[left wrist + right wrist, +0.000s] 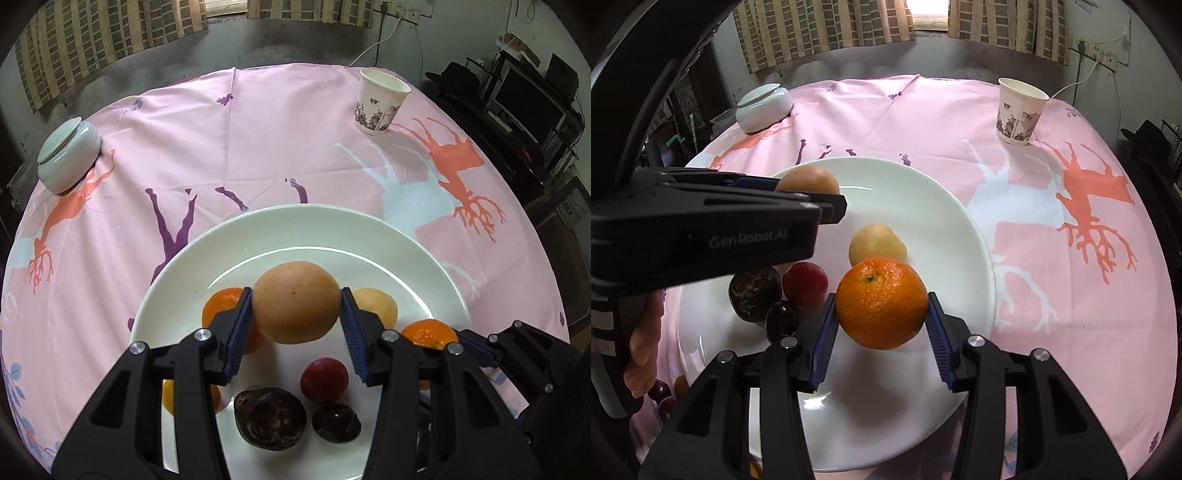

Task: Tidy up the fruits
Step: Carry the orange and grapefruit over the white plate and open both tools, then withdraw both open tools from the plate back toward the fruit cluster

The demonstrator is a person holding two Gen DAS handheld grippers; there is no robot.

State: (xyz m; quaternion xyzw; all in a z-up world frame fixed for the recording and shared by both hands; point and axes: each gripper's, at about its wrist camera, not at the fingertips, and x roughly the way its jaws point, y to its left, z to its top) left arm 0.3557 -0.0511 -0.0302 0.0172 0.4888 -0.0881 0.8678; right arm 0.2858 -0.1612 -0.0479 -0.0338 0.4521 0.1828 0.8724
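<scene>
Over white plate (424, 240) on pink-clothed table (258, 129): left tongs (296, 308) clamped on large tan fruit (296, 302), held above plate centre. Right tongs (881, 314) clamped on orange (881, 302), over plate's near right part. On plate: red plum (324, 378), two dark fruits, pale fruit (877, 243). Paper cup (382, 101) & lidded jar (70, 155) well apart at far edges

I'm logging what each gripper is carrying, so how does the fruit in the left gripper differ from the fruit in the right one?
The tan round fruit in the left gripper is pale brownish and smooth; the orange in the right gripper is bright orange, dimpled, with a stem scar on top. The tan fruit sits farther back over the plate. Both are round and clamped between blue pads.
</scene>
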